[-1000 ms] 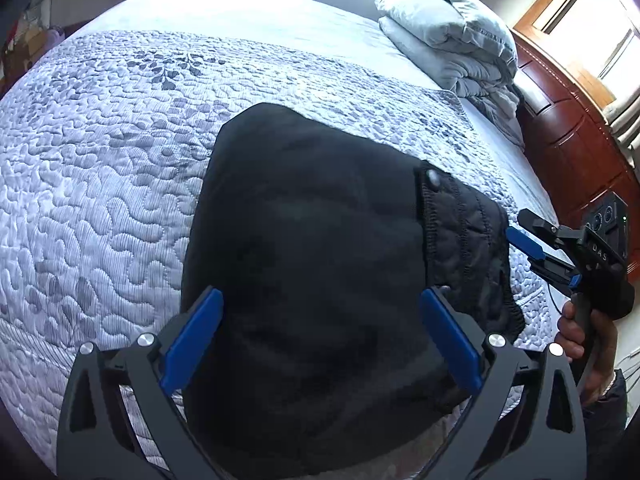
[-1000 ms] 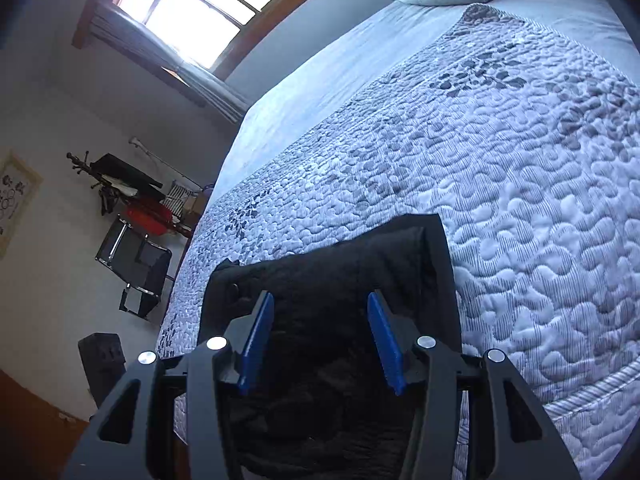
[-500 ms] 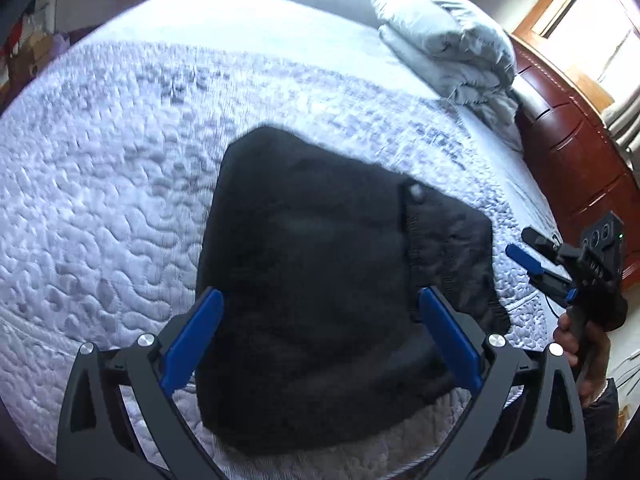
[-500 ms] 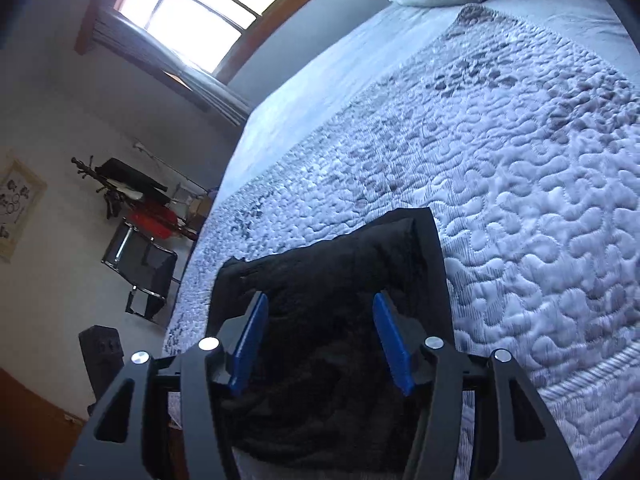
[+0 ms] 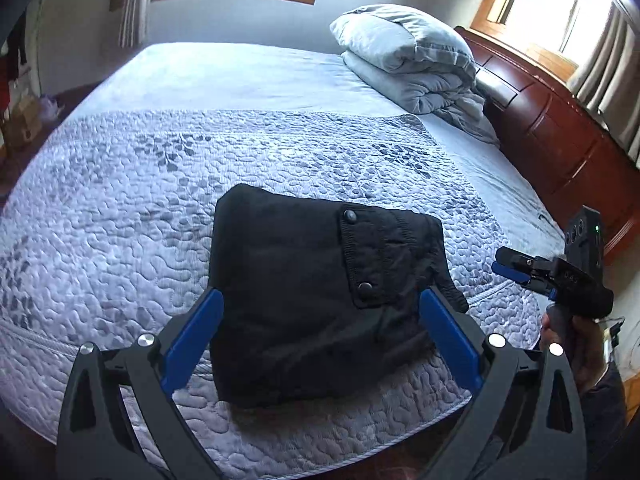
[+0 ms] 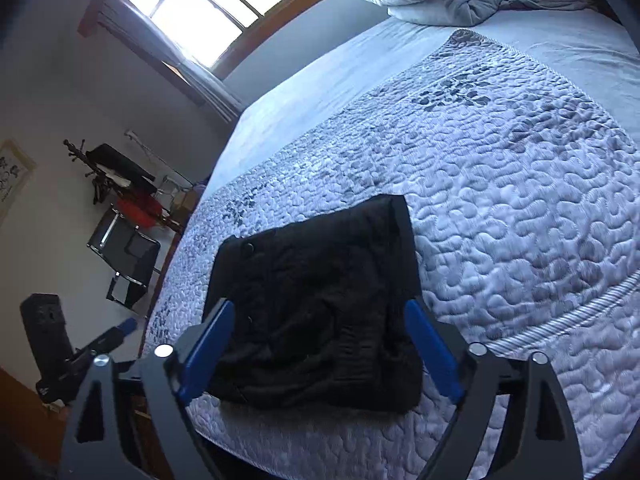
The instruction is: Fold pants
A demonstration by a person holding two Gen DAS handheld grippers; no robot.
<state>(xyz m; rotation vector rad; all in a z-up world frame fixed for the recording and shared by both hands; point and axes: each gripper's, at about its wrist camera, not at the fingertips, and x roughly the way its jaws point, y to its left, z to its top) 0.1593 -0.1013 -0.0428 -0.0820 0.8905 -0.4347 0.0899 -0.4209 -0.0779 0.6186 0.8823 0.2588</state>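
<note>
Quilted bed [image 5: 120, 216], folded pants [image 5: 312, 300], waistband rightward

We see a wide bed [image 5: 120, 264] covered by a pale lavender quilted bedspread [image 6: 520, 208] with grey leaf patterns. A folded grey comforter [image 5: 412, 60] is piled near the dark red wooden headboard [image 5: 560, 136]. Bright wood-framed windows [image 6: 216, 8] with curtains line the walls. Beside the bed we see a black folding chair [image 6: 128, 256], and a framed picture [image 6: 12, 176] hangs on the wall.
</note>
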